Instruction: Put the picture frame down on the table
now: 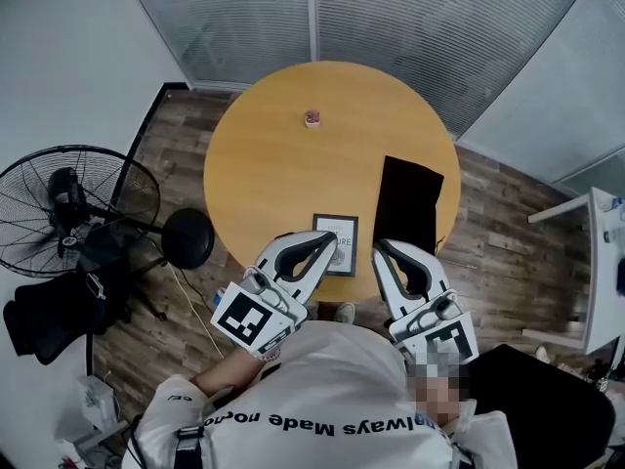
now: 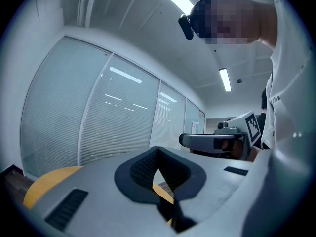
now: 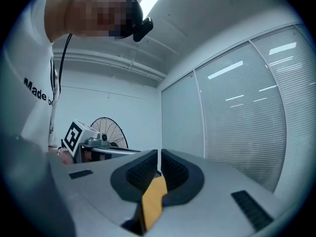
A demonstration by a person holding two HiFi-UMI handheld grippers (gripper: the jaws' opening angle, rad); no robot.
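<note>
While the left gripper (image 1: 328,242) and the right gripper (image 1: 383,252) are held above the near edge of the round desk (image 1: 283,145), their fingers are closed together with nothing between them, and the picture frame (image 1: 346,229) is seen lying flat on the desk, beside a flat black object (image 1: 408,201)

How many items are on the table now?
3: picture frame at the near edge, black sheet right of it, small pink object toward the far side. The near edge is partly hidden.
</note>
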